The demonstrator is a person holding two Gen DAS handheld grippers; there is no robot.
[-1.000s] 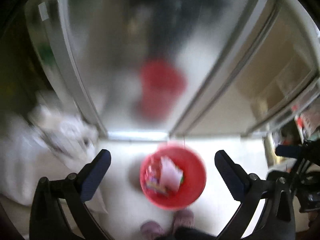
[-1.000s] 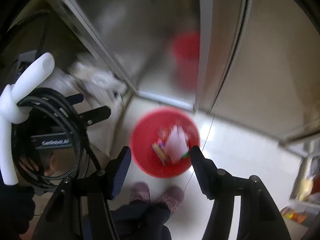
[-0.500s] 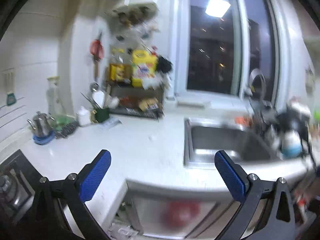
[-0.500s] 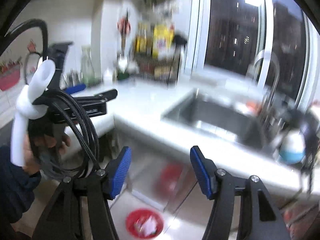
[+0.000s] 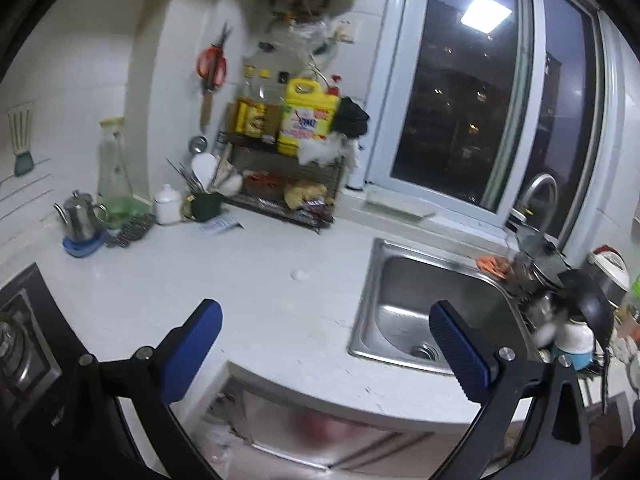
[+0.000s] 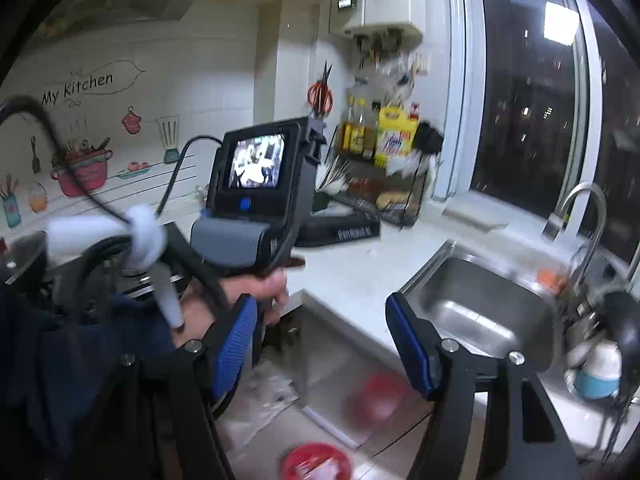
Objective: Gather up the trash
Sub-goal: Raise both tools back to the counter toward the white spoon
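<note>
A red trash bin (image 6: 316, 462) with paper scraps inside stands on the floor at the bottom of the right wrist view. My right gripper (image 6: 322, 348) is open and empty, high above the bin. My left gripper (image 5: 326, 350) is open and empty, held over the white countertop (image 5: 248, 292) at its front edge. A small white scrap (image 5: 299, 275) lies on the counter near the sink (image 5: 424, 312). The left gripper's body (image 6: 260, 184) shows in the right wrist view, held by a hand.
A steel sink (image 6: 480, 312) with a faucet (image 6: 580, 216) is on the right. A rack of bottles (image 5: 288, 168) stands at the back. A kettle (image 5: 80, 216) and stove (image 5: 20, 344) are at the left. Pots and dishes (image 5: 576, 320) crowd the sink's right.
Both grippers have swung up from looking down at the red bin on the floor to facing the countertop and sink. Both stay open and empty.
</note>
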